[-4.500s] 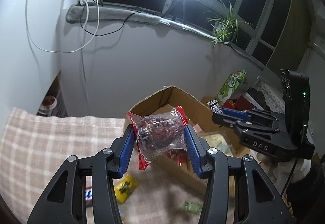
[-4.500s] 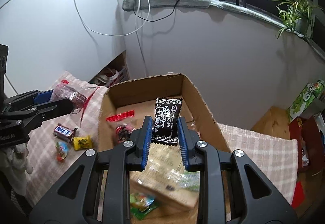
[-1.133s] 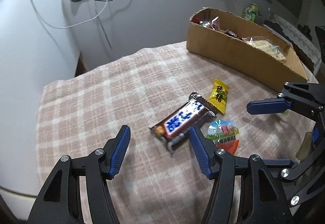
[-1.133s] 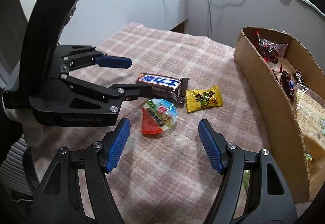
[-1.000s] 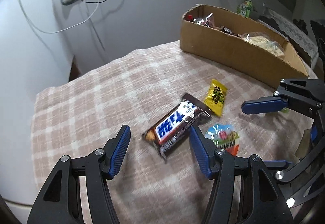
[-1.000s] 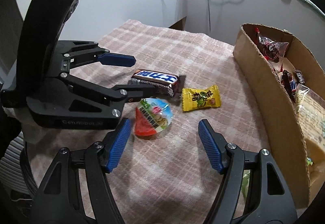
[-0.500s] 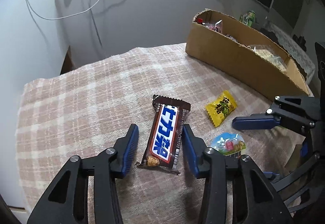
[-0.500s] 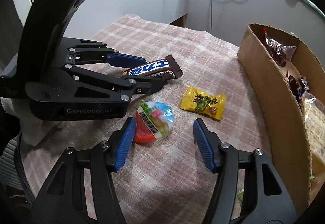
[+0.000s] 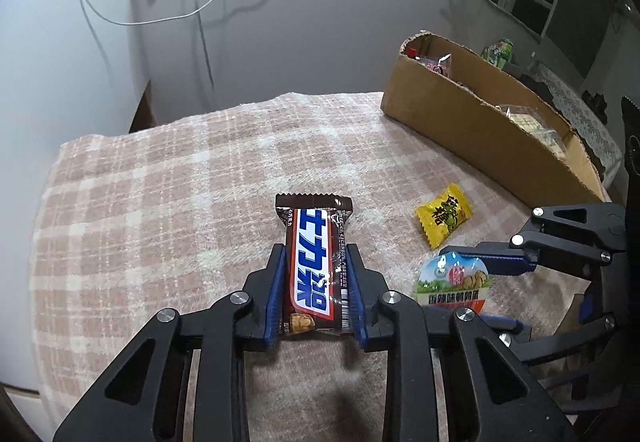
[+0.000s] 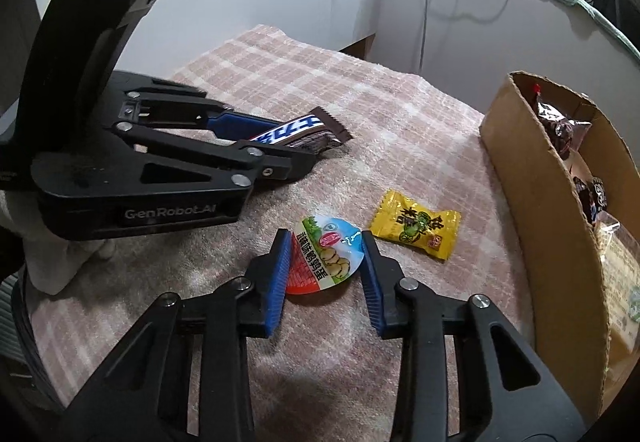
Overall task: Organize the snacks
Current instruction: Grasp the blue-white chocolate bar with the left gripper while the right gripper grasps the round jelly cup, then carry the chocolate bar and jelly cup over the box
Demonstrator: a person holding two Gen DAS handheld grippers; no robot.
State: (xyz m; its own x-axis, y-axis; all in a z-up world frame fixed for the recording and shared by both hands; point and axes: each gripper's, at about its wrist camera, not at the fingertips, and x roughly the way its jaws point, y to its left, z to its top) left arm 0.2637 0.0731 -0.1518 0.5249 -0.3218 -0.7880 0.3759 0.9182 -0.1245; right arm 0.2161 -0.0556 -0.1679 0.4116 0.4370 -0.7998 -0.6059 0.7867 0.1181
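Pink-and-cream checked cloth [image 9: 168,209] covers the surface under both tools. Farthest left, the left gripper [image 9: 316,284] has its blue pads pressed against the two long edges of the chocolate bar [image 9: 314,262], clamped on the near half; the brown crimped end sticks out ahead of the fingertips, and the bar lies on the cloth or just above it. Just right of that gripper, the right gripper [image 10: 324,262] straddles the round sealed snack cup [image 10: 326,256]: the left pad touches the cup's edge and the right pad sits at or just beside the opposite rim, so whether it is truly pinched cannot be told. The cup rests on the cloth with its printed foil lid facing up. Ahead and slightly right of the right gripper's fingertips lies the yellow candy packet [image 10: 416,228], flat on the cloth, near the cup but apart from it. Farthest right stands the cardboard box [image 10: 548,201], well beyond both tools, with wrapped snacks inside.
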